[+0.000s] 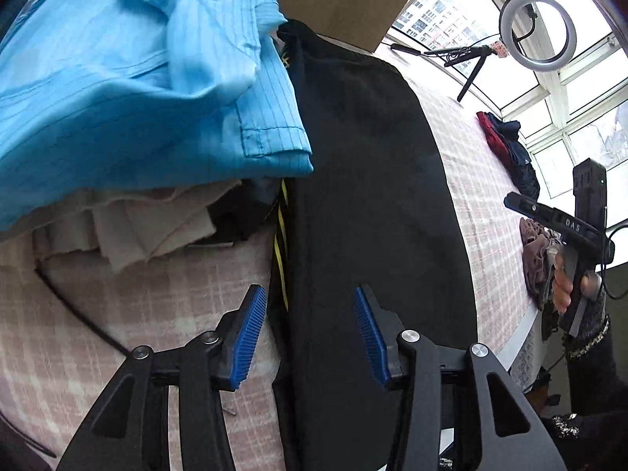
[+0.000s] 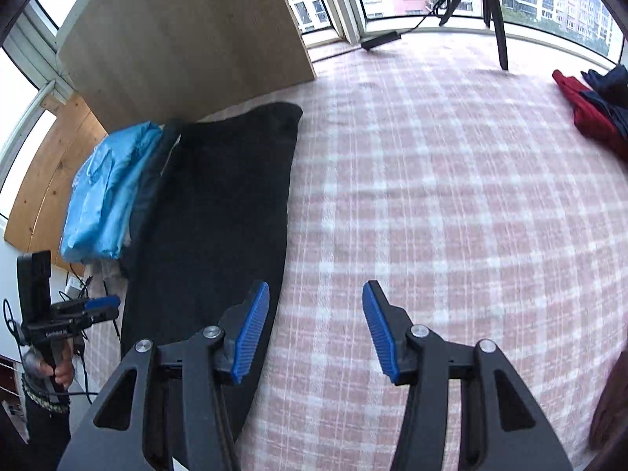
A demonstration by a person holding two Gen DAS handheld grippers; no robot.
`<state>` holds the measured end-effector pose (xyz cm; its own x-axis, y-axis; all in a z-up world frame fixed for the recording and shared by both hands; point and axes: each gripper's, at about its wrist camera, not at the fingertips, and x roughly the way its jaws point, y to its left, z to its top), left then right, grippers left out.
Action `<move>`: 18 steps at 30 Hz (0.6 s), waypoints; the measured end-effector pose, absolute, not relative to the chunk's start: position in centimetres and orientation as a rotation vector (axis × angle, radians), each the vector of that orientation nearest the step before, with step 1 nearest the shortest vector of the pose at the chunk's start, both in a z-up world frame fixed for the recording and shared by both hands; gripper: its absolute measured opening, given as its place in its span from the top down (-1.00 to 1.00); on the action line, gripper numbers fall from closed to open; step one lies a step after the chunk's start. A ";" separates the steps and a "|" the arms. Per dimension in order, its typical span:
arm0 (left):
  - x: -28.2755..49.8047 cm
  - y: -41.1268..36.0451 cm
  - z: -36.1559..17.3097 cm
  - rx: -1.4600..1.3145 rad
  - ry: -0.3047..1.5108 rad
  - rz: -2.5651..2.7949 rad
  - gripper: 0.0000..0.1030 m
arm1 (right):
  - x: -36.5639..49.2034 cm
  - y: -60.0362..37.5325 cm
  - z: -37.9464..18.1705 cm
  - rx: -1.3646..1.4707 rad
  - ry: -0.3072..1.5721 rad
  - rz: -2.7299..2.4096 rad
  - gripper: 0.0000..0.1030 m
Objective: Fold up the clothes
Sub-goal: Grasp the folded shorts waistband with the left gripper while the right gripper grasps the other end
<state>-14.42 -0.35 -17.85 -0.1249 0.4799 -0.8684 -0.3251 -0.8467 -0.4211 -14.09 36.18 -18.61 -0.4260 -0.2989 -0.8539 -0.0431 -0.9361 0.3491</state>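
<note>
Black garment [image 2: 219, 212] lies long and flat, under left gripper [image 1: 310, 333], just left of right gripper [image 2: 316, 327]. Both spread, holding nothing. Could be laid out for folding or already folded narrow; can't tell.

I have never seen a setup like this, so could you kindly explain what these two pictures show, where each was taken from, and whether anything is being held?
There is no robot: a person holds a pistol-grip tool with two blue-padded fingers in each hand. Each tool carries a fisheye camera looking along its fingers. One picture comes from the left gripper, the other from the right gripper. Both are open and hold nothing. On the pink checked cover lies a long black garment, beside a stack with a light blue shirt on top. More clothes, red and navy, lie at the far right. A tripod stands by the window.
</note>
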 end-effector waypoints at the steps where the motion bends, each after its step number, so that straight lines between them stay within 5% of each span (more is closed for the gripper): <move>1: -14.7 0.0 -18.1 -1.639 -0.160 2.009 0.12 | -13.8 36.1 -19.3 1.598 -0.495 -2.460 0.04; 18: -16.8 1.6 -19.6 -1.710 -0.128 2.024 0.12 | -18.0 31.8 -25.0 1.533 -0.435 -2.260 0.04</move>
